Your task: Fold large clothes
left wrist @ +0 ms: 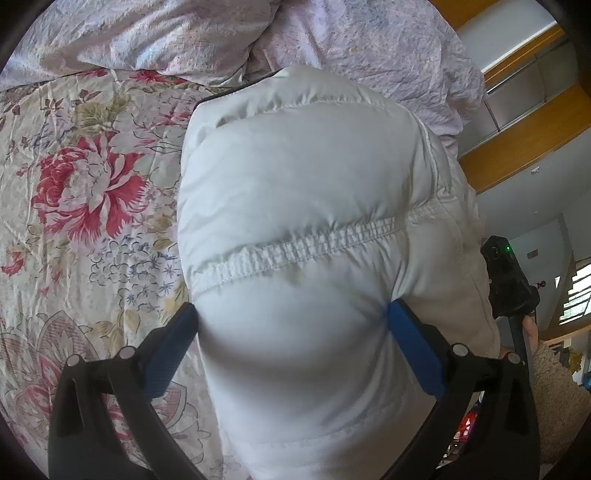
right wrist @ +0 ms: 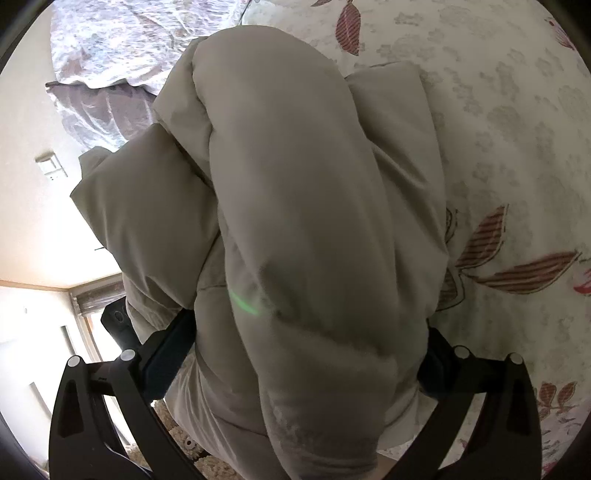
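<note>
Here the white puffer jacket [left wrist: 303,206], a thick quilted garment with an elastic gathered seam across it, fills the middle of both views and hangs bunched above the floral bedspread [left wrist: 74,192], with a crumpled lilac quilt [left wrist: 155,33] beyond it. The left gripper [left wrist: 291,317] is clamped on a fat fold of it, its 2 blue pads [left wrist: 173,343] pressing in from either side. The right gripper [right wrist: 306,332] likewise pinches a padded roll of the jacket, which looks greyish in shadow there.

Daylight washes out the room corner in the right view, near fabric blurs, edges bend, perhaps mild motion blur.
</note>
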Demonstrator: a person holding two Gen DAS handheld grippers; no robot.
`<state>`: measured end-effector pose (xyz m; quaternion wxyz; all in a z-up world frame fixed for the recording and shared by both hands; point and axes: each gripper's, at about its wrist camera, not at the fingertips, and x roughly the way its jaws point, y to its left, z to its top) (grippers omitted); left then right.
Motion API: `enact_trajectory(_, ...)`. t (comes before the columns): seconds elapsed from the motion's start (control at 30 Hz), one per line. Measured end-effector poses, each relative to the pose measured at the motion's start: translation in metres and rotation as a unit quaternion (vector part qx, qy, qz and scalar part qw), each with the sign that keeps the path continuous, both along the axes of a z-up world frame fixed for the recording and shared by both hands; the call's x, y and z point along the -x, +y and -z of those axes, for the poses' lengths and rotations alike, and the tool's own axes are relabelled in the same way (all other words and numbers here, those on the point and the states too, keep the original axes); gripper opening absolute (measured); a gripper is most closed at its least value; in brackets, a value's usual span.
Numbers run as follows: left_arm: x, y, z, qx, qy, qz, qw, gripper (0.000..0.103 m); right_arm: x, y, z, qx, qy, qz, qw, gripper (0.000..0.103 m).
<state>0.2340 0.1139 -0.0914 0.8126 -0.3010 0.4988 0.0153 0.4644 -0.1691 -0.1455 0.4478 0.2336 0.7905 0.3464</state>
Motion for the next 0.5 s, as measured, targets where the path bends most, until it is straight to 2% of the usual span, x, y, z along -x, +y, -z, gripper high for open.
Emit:
enact_trajectory(0.27,0.0,0.011,0.004,0.024,0.008,0.002,0.9997,0.101,0.004,-0.003,-0.006,0.005,-0.01,0.006,1.0,0.102)
enact_trajectory(0.5,0.01,0.03,0.025,0.123,0.012,-0.016,0.9922,0.101,0.013,-0.002,-0.016,0.0,-0.034,0.01,0.999,0.102)
